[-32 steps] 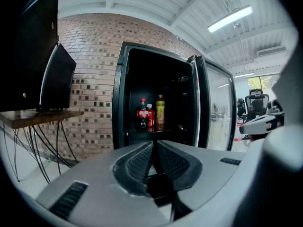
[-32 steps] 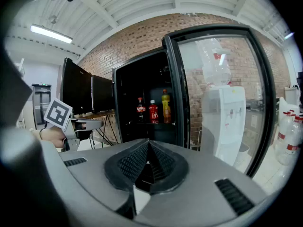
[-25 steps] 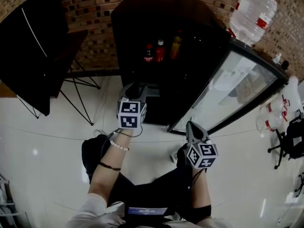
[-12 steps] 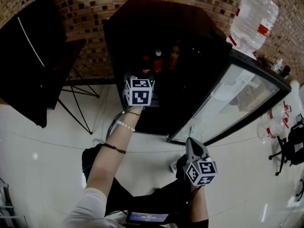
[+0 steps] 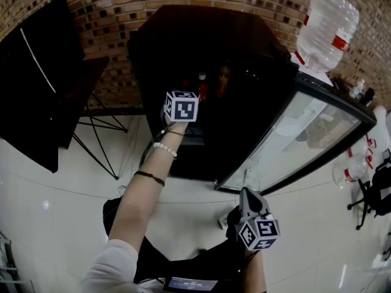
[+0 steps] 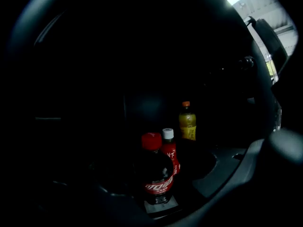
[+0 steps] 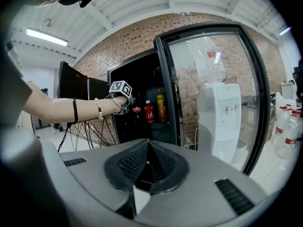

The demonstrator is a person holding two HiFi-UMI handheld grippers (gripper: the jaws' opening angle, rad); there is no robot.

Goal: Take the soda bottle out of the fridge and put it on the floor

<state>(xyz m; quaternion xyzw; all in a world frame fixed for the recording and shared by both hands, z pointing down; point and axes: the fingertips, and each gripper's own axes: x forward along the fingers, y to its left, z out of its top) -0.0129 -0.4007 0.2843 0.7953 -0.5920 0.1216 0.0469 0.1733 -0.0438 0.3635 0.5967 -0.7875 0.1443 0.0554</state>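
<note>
A dark cola bottle [image 6: 156,174] with a red cap stands at the front of the fridge shelf, and it also shows in the right gripper view [image 7: 137,110]. Behind it are a red bottle [image 6: 168,148] with a white cap and a yellow bottle [image 6: 187,123]. My left gripper [image 5: 185,94] reaches into the open black fridge [image 5: 244,47]. Its jaws have just been opening and stand wide, with the cola bottle close ahead and no pad pressing on it. My right gripper [image 7: 148,148] hangs low outside the fridge, shut and empty.
The fridge's glass door [image 5: 305,127] stands swung open to the right. A water dispenser with a large jug [image 5: 327,26] is behind the door. Several water jugs [image 5: 345,170] and a chair [image 5: 372,194] sit at the far right. A black panel on a stand [image 5: 36,84] is on the left.
My left arm has stretched forward from near my body to the fridge shelf with the bottles. The right gripper has stayed low in the same place.
</note>
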